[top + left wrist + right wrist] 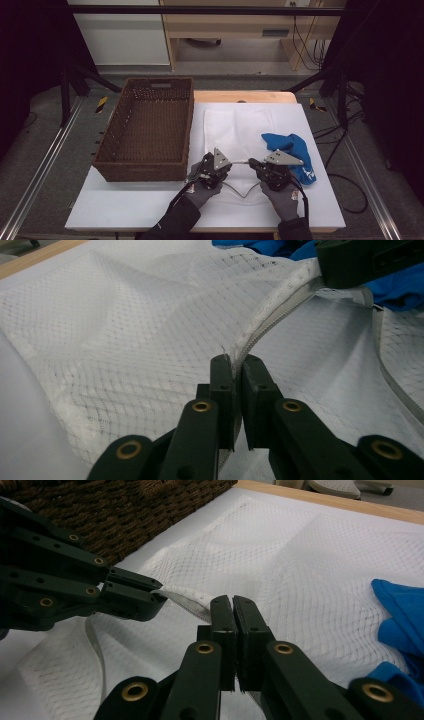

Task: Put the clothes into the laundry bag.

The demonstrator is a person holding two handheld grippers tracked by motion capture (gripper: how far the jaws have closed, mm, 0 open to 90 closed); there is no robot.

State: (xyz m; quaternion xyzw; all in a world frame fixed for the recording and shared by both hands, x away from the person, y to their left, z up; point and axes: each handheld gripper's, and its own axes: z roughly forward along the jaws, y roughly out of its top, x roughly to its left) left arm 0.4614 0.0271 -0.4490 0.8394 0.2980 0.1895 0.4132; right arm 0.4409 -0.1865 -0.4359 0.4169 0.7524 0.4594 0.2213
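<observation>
A brown wicker basket stood on the table's left half, its right wall just beside the white mesh bag spread flat at the centre. The left gripper was clamped tight on the bag's zipper edge near the front of the table, bare white tabletop lying open below the basket. The right gripper pinched the same zipper band close by, jaws fully closed. A blue cloth lay just right, near the table's right edge.

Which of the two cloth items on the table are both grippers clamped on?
The white mesh bag, gripped along its zipper edge; the blue cloth lies untouched beside it.
</observation>
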